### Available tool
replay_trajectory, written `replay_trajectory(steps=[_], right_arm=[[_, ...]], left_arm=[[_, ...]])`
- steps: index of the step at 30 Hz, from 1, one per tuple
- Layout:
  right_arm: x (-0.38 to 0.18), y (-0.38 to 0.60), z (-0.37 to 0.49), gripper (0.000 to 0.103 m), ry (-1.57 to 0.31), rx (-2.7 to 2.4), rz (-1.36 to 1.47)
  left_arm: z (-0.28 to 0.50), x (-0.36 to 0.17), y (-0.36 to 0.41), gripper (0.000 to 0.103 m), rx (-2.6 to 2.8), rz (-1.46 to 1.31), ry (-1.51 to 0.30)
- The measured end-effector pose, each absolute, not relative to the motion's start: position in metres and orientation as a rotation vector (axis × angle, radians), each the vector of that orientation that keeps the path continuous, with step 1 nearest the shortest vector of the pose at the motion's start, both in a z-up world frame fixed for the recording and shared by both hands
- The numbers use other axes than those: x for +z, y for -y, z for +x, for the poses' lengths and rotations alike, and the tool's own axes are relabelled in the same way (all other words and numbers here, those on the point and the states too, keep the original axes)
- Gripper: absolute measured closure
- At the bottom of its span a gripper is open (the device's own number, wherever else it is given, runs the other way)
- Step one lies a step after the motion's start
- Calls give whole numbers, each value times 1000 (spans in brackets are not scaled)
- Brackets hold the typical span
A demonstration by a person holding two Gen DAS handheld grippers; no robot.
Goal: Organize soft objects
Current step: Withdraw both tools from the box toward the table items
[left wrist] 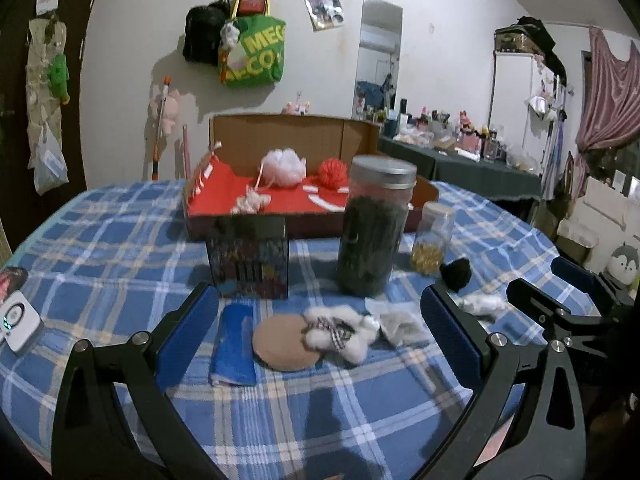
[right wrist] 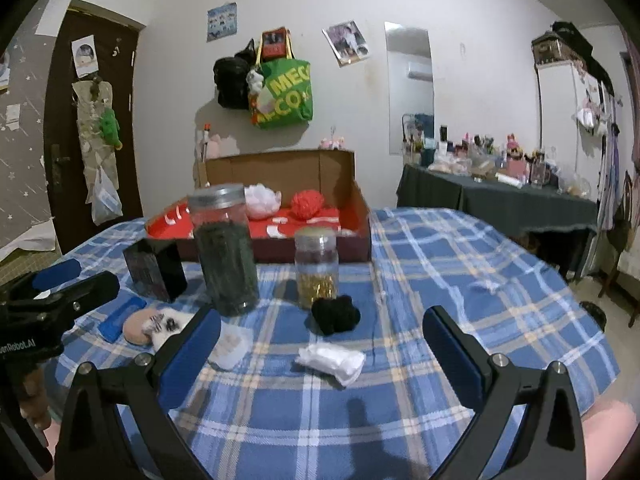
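Note:
My left gripper (left wrist: 320,336) is open and empty above the table, with a tan round puff (left wrist: 282,342), a white fluffy bow (left wrist: 340,332), a folded blue cloth (left wrist: 234,344) and a grey-white pad (left wrist: 398,324) between its fingers. My right gripper (right wrist: 322,344) is open and empty, with a white crumpled cloth (right wrist: 332,360) and a black pom-pom (right wrist: 334,314) between its fingers. The cardboard box (left wrist: 280,136) with a red lining holds a white mesh puff (left wrist: 284,166), a red yarn ball (left wrist: 332,172) and a small white fluffy piece (left wrist: 252,200).
A tall jar of dark stuff (left wrist: 374,224), a small jar of gold bits (left wrist: 432,238) and a dark printed box (left wrist: 248,258) stand in front of the cardboard box. A white device (left wrist: 18,320) lies at the left edge of the blue plaid table (left wrist: 120,248).

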State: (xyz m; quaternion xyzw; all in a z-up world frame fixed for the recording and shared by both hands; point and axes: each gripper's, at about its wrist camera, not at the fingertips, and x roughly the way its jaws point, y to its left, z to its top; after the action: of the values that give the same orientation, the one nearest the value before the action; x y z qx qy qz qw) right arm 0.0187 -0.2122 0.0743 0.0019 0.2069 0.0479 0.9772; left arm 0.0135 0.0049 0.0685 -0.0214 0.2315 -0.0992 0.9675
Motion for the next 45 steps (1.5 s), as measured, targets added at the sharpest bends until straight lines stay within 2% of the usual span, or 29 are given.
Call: replay_trajectory(steps=[29, 45], right_arm=[[32, 222, 61, 0, -609, 119, -10], [28, 221, 73, 2, -646, 162, -11]], left_arm=[[61, 31, -35, 0, -236, 34, -783], [67, 31, -64, 1, -233, 74, -825]])
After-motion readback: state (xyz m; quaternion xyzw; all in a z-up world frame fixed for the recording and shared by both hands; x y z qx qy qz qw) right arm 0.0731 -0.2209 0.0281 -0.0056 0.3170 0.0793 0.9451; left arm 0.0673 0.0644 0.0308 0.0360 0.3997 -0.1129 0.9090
